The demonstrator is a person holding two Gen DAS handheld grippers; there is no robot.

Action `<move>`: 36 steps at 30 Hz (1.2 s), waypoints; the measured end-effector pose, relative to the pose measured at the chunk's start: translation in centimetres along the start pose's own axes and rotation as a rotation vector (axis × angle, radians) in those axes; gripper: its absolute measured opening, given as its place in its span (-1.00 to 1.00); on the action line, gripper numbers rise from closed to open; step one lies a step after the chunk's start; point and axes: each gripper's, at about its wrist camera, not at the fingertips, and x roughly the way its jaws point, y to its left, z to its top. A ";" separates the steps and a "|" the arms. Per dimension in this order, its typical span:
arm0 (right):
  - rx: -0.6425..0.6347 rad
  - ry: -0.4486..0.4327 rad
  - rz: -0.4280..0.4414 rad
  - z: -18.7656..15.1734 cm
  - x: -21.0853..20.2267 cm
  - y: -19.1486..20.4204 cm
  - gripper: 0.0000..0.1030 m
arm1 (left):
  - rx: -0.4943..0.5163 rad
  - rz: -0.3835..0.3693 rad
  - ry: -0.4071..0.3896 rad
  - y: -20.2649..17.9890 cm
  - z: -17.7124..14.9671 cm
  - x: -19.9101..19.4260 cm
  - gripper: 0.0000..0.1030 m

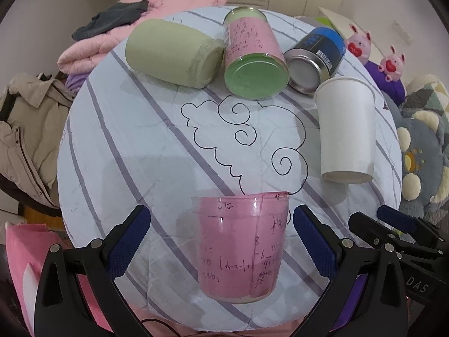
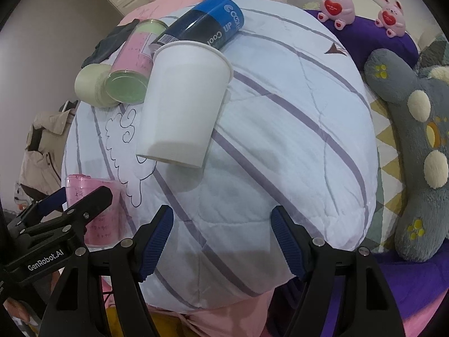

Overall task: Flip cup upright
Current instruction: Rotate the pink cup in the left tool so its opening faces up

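A clear plastic cup with pink paper inside (image 1: pixel 240 245) stands upright on the white striped quilt (image 1: pixel 134 146), between the fingers of my open left gripper (image 1: pixel 221 237), not touched by them. It also shows in the right wrist view (image 2: pixel 94 210), partly behind the left gripper (image 2: pixel 70 210). A white paper cup (image 1: pixel 346 129) lies on its side at the right; it shows ahead of my right gripper in the right wrist view (image 2: pixel 182 104). My right gripper (image 2: pixel 221 238) is open and empty over the quilt.
At the far side lie a pale green cup (image 1: pixel 171 53), a pink-labelled can with a green end (image 1: pixel 254 56) and a blue can (image 1: pixel 317 56). Pink plush bunnies (image 2: pixel 336 2) and a grey plush toy (image 2: pixel 415 146) are to the right. Clothes lie at the left (image 1: pixel 25 140).
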 end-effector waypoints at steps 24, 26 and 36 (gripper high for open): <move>-0.025 -0.003 -0.023 0.2 -0.3 0.1 0.43 | 0.015 -0.012 -0.057 0.5 0.9 -1.3 0.29; -0.027 -0.003 -0.027 0.3 -0.4 0.2 0.43 | 0.013 -0.013 -0.079 0.5 1.3 -1.5 0.29; -0.017 -0.002 -0.047 0.1 -0.6 0.0 0.43 | 0.032 0.002 -0.091 0.6 2.2 -0.2 0.32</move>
